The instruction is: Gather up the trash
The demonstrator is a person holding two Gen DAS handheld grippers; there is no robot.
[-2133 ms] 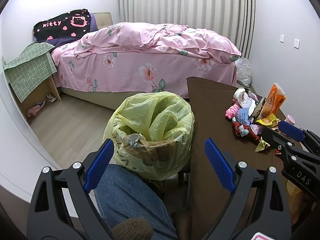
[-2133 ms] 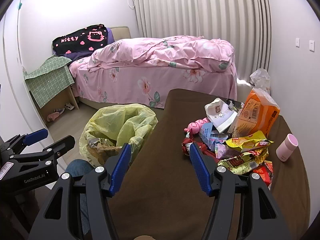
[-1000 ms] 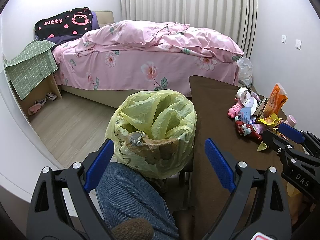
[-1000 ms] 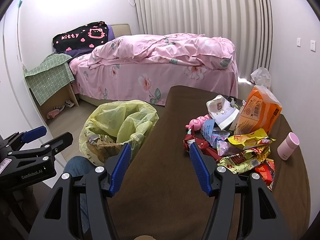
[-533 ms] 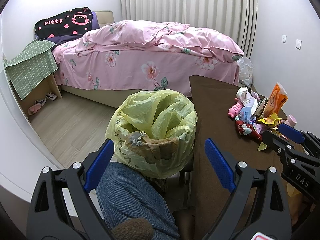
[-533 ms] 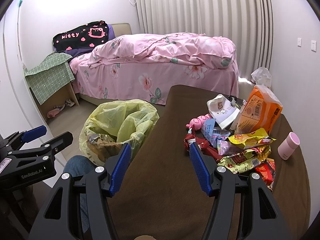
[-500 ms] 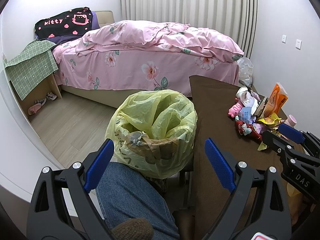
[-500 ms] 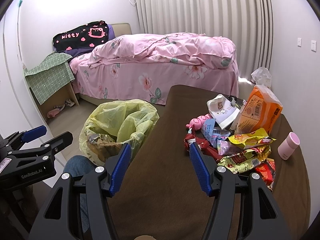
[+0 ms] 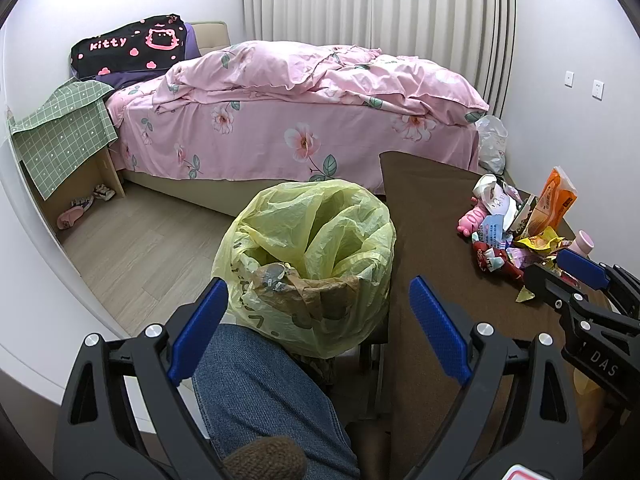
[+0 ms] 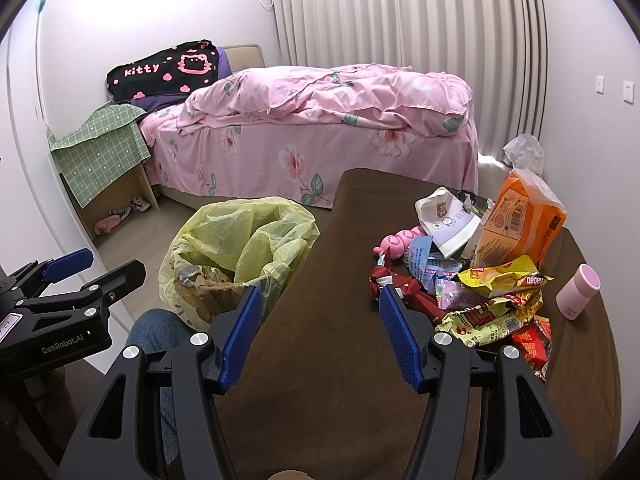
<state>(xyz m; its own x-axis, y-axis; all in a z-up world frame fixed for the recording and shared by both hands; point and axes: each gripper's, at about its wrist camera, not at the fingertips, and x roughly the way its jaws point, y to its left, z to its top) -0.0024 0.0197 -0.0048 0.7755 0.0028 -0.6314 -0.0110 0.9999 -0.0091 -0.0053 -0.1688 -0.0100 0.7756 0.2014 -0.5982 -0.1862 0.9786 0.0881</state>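
Yellow-lined bin (image 9: 316, 256) stood beside the table (image 10: 320, 360), handy for the wrapper pile (image 10: 472, 280); left gripper (image 9: 316, 328) and right gripper (image 10: 320, 328) hovered spread, empty, apparently before any pickup.

From my right tongs (image 10: 320, 332), the wrapper pile (image 10: 472, 280) lies on the counter (image 10: 320, 360) at two o'clock, the bin (image 10: 236, 256) at ten, the bed (image 10: 320, 128) behind at twelve.

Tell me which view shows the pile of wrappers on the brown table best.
The right wrist view: the pile of wrappers lies close and spread out, so single packets and the orange bag can be told apart. The left wrist view shows the same pile small at the right edge, partly hidden behind the right gripper.
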